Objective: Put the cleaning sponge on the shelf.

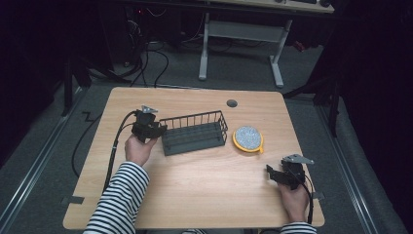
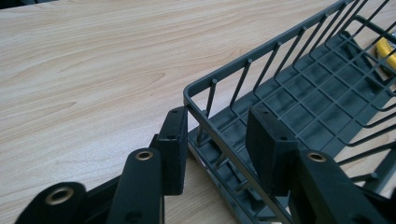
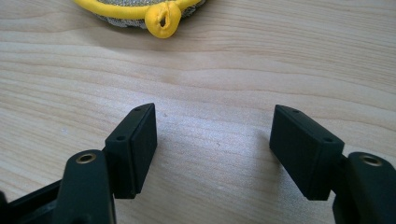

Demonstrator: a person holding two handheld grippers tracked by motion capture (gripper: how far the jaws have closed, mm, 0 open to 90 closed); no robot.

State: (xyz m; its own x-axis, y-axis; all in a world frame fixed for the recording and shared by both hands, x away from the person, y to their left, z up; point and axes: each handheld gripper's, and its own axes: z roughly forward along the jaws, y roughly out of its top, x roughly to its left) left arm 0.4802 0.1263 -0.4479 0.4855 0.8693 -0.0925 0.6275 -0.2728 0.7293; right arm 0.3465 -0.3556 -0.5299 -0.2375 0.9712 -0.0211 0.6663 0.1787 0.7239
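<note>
A dark grey wire basket (image 1: 195,132) (image 2: 322,88) lies across the middle of the wooden table. My left gripper (image 1: 162,129) (image 2: 219,114) is at its left end, open. Its jaws straddle the short end wall, one pad (image 2: 173,144) outside and the other pad (image 2: 270,147) inside, with a gap left around the rim. Just right of the basket rests a round grey pad with a yellow rim (image 1: 248,139) (image 3: 140,11) (image 2: 387,51). My right gripper (image 1: 269,172) (image 3: 215,112) stands open over bare wood, short of the pad's yellow loop (image 3: 163,18), with nothing between its jaws.
A dark round grommet (image 1: 232,103) sits in the tabletop near the far edge. Bare wood stretches in front of the basket and along the left side. A white desk frame (image 1: 241,44) and cables lie on the floor beyond the table.
</note>
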